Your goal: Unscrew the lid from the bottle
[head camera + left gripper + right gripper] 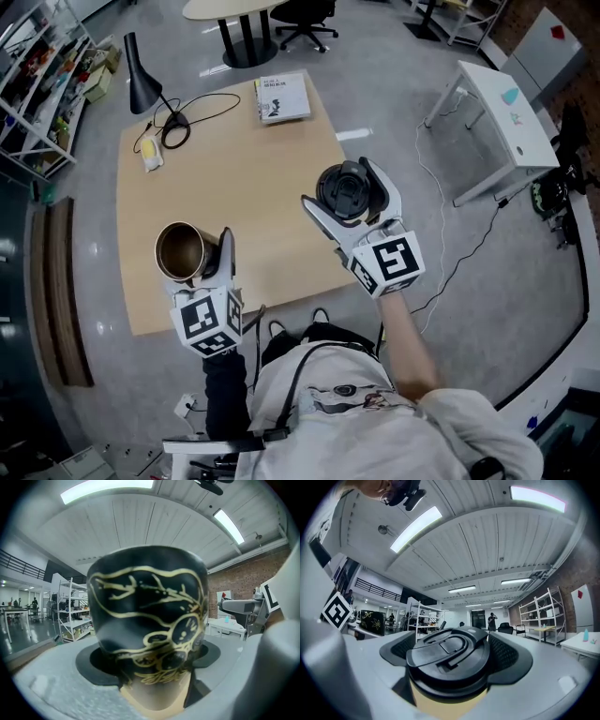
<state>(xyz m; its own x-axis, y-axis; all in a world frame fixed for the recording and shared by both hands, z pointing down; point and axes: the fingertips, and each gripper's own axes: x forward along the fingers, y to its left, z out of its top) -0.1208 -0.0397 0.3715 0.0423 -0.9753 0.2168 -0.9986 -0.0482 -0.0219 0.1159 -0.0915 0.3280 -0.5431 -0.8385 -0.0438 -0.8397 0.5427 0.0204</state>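
In the head view my left gripper [195,264] is shut on the bottle [182,251], a black cup-shaped bottle with gold line drawings. Its mouth is uncovered and shows a gold inside. The left gripper view has the bottle's patterned wall [147,620] filling the space between the jaws. My right gripper [352,204] is shut on the round black lid [348,188] and holds it up over the table's right edge, well apart from the bottle. In the right gripper view the lid [449,658] sits between both pads, its flip tab facing up.
The wooden table [234,178] carries a black desk lamp [141,77] with its cable, a small yellow-white object [150,155] and a book [282,97] at the far edge. A white side table [502,117] stands at the right, with cables on the floor.
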